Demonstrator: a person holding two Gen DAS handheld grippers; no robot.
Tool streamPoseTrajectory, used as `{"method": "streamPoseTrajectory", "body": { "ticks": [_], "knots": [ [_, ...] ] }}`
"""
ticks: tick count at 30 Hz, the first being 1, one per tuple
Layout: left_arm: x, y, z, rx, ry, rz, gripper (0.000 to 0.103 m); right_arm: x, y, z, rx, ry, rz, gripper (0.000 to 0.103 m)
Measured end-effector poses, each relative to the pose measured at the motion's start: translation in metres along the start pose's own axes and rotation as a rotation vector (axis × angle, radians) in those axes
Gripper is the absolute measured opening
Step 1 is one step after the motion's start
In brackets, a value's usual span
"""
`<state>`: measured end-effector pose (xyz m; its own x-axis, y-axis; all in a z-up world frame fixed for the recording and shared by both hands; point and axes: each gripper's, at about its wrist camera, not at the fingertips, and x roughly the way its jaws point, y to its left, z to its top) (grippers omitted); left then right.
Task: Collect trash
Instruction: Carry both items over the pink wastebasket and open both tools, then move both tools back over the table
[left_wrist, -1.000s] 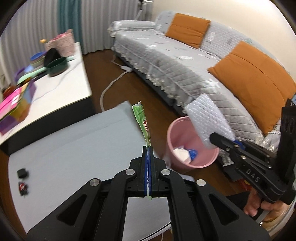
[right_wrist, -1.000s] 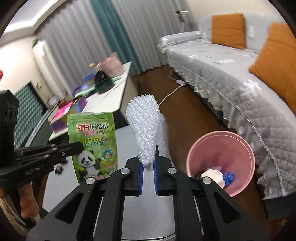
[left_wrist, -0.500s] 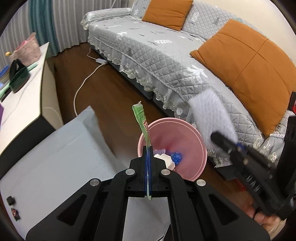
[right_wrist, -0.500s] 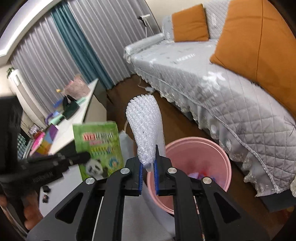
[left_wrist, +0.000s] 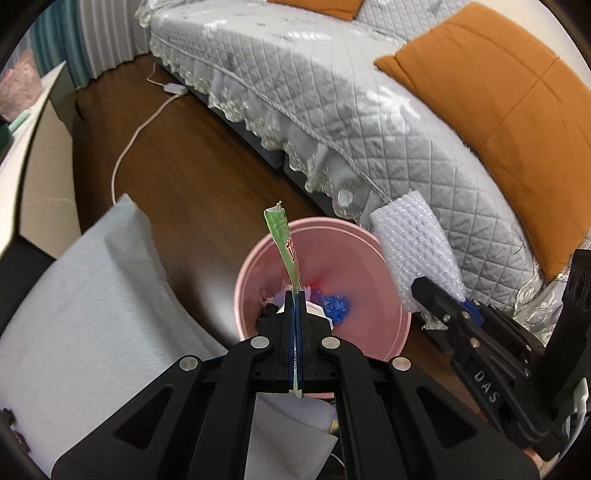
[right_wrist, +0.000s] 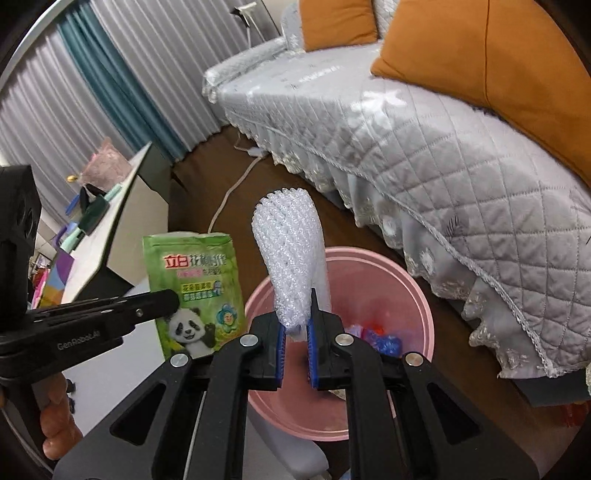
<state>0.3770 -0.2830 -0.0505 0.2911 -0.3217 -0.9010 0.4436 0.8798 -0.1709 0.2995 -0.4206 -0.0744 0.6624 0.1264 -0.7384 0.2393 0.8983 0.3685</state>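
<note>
A pink bin (left_wrist: 384, 280) (right_wrist: 417, 306) stands on the wooden floor by the sofa, with white and blue scraps (left_wrist: 334, 304) in its bottom. My left gripper (left_wrist: 295, 299) is shut on a flat green panda pouch (left_wrist: 283, 240) (right_wrist: 195, 291), held edge-on over the bin's near rim. My right gripper (right_wrist: 295, 328) is shut on a white foam net sleeve (right_wrist: 290, 258) (left_wrist: 417, 251), which stands upright over the bin's mouth. In the left wrist view the right gripper (left_wrist: 424, 286) comes in from the right above the bin's right rim.
A grey quilted sofa (left_wrist: 332, 110) with orange cushions (left_wrist: 498, 103) runs close behind the bin. A grey-covered low table (left_wrist: 81, 314) lies left of the bin. A white cable (left_wrist: 129, 147) crosses the floor. A cluttered white table (right_wrist: 110, 236) stands at the far left.
Both grippers have swung right and down from above the grey table to over the pink bin, still holding the pouch and the foam sleeve. The bin now fills the centre of both views.
</note>
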Motion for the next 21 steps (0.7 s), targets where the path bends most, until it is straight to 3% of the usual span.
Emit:
{"method": "streamPoseTrajectory", "body": {
  "ticks": [8,13,14,15,16,17,18,21],
  "knots": [
    [0.024,-0.012,0.007,0.009,0.051,-0.006,0.000,0.018,-0.007,-0.003,0.018,0.050,-0.052,0.011],
    [0.030,-0.012,0.010,0.011,0.055,0.005,0.002,0.023,-0.014,-0.003,0.045,0.058,-0.089,0.019],
    [0.032,-0.011,0.010,0.008,0.066,0.000,0.019,0.023,-0.016,-0.003,0.056,0.064,-0.095,0.028],
    [0.035,-0.011,0.009,0.005,0.086,-0.001,0.059,0.023,-0.018,-0.004,0.071,0.061,-0.100,0.042],
    [0.037,-0.008,0.008,-0.006,0.094,0.023,0.070,0.023,-0.022,-0.003,0.095,0.054,-0.133,0.047],
    [0.037,-0.003,0.007,-0.028,0.075,0.050,0.079,0.022,-0.027,-0.003,0.124,0.050,-0.154,0.064],
    [0.035,0.000,0.006,-0.042,0.058,0.045,0.080,0.021,-0.035,-0.002,0.178,0.038,-0.144,0.075],
    [0.038,0.013,0.005,-0.095,0.077,0.026,0.080,0.021,-0.041,-0.002,0.216,0.029,-0.129,0.083]
  ]
}}
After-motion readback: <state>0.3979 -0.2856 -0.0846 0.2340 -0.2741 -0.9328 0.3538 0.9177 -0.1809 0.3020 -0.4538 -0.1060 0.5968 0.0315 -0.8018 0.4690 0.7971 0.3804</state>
